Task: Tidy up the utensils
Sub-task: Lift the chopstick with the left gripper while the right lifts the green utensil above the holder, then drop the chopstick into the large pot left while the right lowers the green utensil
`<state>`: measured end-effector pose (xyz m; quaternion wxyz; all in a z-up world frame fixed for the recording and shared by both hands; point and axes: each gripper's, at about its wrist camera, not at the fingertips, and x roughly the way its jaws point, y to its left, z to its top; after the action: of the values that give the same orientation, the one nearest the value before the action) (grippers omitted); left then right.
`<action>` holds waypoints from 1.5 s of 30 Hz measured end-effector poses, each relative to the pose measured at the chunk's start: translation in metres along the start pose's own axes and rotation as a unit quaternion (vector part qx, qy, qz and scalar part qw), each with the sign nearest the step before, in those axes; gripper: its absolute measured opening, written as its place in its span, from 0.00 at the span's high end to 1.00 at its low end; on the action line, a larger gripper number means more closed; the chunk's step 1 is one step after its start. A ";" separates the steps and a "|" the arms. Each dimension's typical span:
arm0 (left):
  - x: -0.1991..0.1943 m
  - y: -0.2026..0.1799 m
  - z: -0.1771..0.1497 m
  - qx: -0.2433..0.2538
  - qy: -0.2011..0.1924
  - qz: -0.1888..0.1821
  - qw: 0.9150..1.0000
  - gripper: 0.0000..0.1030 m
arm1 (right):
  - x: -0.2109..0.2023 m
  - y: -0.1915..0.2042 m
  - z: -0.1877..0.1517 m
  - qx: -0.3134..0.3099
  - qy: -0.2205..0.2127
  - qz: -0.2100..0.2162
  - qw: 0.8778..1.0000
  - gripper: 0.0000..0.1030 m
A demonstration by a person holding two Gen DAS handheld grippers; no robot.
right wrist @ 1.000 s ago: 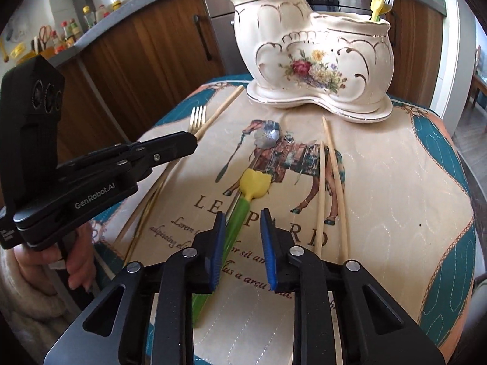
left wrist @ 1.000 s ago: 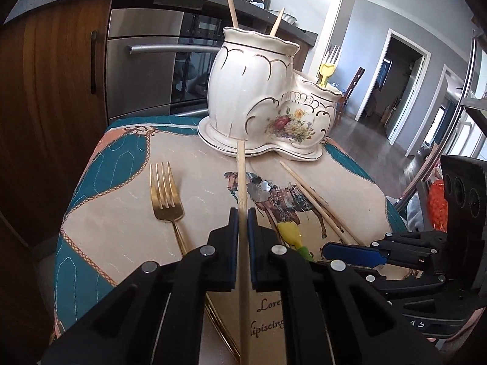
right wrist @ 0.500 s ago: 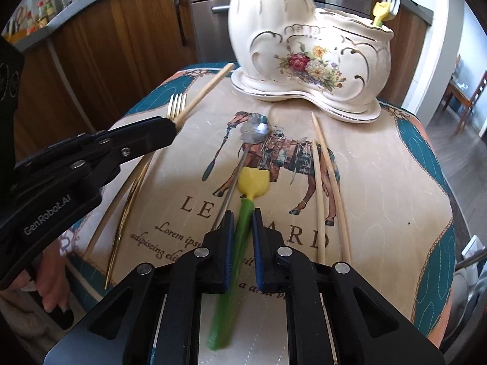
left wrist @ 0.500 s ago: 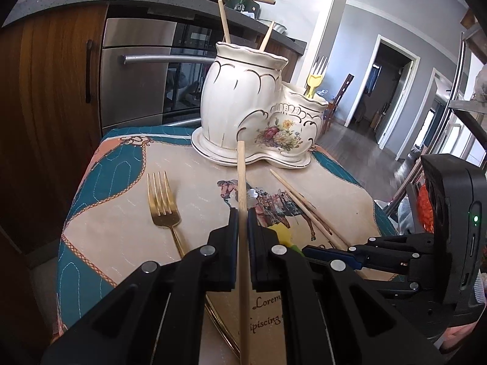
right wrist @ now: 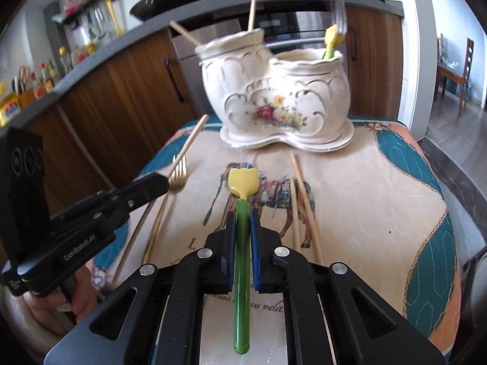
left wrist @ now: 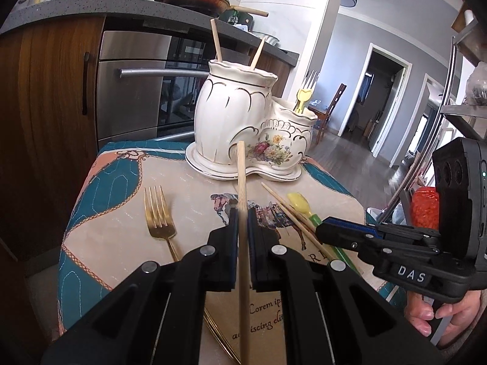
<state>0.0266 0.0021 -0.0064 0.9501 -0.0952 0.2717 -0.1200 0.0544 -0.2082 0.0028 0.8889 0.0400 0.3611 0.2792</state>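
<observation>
Chopstick (left wrist: 242, 213) between left tool (left wrist: 242, 228) pads

Cream ceramic utensil holder (right wrist: 283, 103) with gold trim and a flower decal sits at the back of the surface: two chopsticks (left wrist: 216, 41) in the tall pot, a fork (left wrist: 310, 79) and yellow utensil in the low one. Gold fork (left wrist: 159, 216) and two loose chopsticks (right wrist: 299, 200) lie flat out front. One chopstick (left wrist: 242, 213) and a green-handled yellow spoon (right wrist: 241, 222) are each clamped and lifted.
</observation>
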 end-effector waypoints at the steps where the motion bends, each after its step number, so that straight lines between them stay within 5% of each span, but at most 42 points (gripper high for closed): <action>1: -0.003 -0.001 0.002 0.000 -0.006 0.000 1.000 0.94 | -0.002 -0.002 0.002 0.002 -0.009 0.001 1.000 0.90; 13: -0.036 -0.013 0.061 0.034 -0.105 0.000 0.994 0.94 | -0.036 -0.027 0.058 0.005 -0.147 0.021 0.989 0.90; 25: 0.015 0.003 0.166 -0.028 -0.171 -0.089 0.981 0.94 | -0.020 -0.046 0.142 0.013 -0.228 0.071 0.971 0.90; 34: 0.060 -0.014 0.194 0.007 -0.215 -0.046 0.975 0.94 | 0.021 -0.054 0.171 0.013 -0.252 0.060 0.966 0.90; 45: 0.085 -0.032 0.186 0.085 -0.236 0.003 0.968 0.94 | 0.050 -0.055 0.169 -0.011 -0.243 0.042 0.969 0.90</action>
<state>0.1914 -0.0303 0.1145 0.9923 -0.0388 0.0286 -0.1142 0.2215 -0.2063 0.0814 0.9378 0.1125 0.1291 0.3021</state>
